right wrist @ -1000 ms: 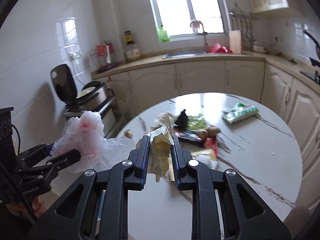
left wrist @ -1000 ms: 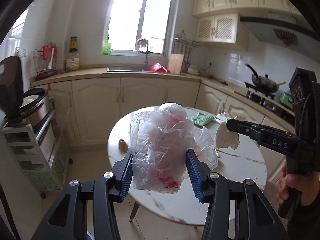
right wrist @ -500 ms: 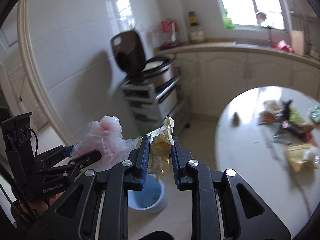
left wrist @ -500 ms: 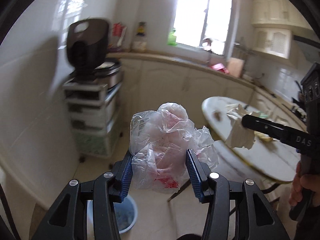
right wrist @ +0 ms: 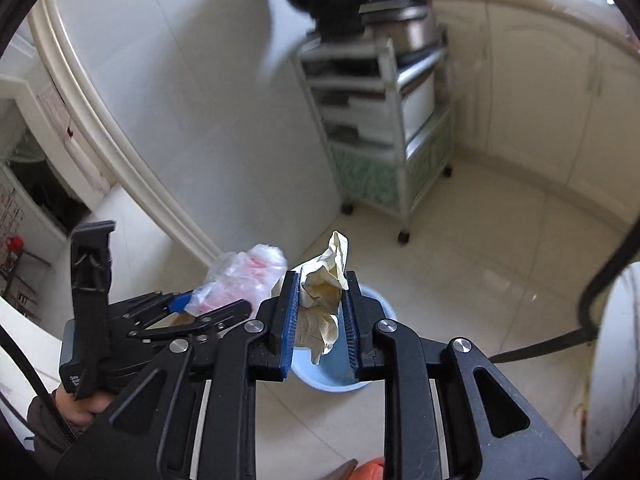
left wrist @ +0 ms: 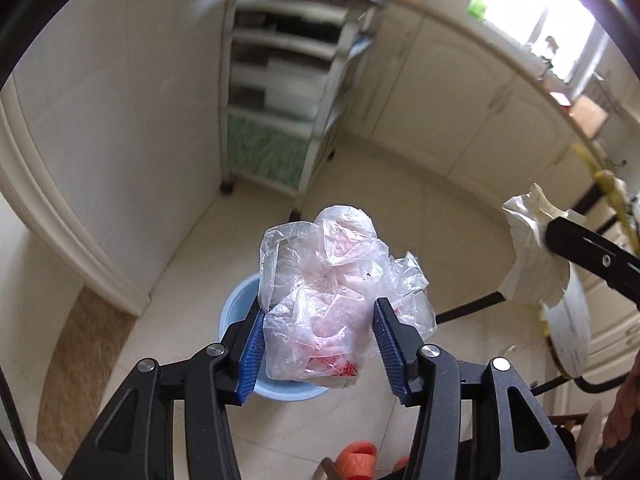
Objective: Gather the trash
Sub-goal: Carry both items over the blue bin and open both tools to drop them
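Left wrist: one plastic bag (left wrist: 336, 300), one paper wad (left wrist: 528, 256), one bucket (left wrist: 236, 312)

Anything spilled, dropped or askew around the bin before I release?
Nothing stands out. The blue bin stands upright on the floor, with no litter visible around it. The plastic bag and crumpled paper hang between the pads above it.

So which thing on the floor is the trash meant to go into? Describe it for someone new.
Find the wheeled shelf cart by the white wall. On the pale tiles in front of it stands a round light-blue bin, open-topped. Nothing else on that floor is blue.
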Demonstrator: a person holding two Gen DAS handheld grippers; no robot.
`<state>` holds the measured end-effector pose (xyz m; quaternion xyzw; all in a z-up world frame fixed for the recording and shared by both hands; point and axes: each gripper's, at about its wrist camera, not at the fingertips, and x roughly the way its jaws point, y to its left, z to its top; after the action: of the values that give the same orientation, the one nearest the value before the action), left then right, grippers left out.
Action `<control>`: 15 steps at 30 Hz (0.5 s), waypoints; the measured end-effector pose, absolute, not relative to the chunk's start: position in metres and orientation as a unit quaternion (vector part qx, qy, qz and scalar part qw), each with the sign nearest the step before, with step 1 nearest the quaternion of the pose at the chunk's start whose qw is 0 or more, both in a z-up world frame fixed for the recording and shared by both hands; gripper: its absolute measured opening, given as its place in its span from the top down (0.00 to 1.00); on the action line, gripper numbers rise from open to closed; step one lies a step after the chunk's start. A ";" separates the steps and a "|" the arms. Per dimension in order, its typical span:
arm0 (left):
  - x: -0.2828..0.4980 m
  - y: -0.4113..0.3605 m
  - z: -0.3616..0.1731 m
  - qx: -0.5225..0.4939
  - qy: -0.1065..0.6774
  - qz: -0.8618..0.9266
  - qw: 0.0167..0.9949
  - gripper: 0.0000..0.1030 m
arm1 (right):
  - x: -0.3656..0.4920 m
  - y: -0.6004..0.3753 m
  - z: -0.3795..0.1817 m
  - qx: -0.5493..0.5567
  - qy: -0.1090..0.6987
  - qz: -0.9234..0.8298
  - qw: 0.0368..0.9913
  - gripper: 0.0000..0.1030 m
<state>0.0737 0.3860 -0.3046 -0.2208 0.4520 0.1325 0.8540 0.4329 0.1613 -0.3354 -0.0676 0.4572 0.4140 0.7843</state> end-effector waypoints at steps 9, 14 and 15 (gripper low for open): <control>0.111 0.391 -0.311 -0.216 0.479 0.181 0.831 0.25 | 0.453 0.203 -0.395 -0.081 0.497 0.418 0.756 0.80; 0.112 0.396 -0.314 -0.221 0.478 0.205 0.825 0.25 | 0.458 0.216 -0.407 -0.067 0.502 0.428 0.749 0.69; 0.111 0.396 -0.310 -0.222 0.475 0.208 0.826 0.25 | 0.458 0.217 -0.407 -0.062 0.504 0.431 0.746 0.68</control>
<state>0.1106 0.3960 -0.3104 -0.2218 0.4751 0.2076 0.8258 0.4585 0.2172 -0.4070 -0.0623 0.5039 0.4310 0.7459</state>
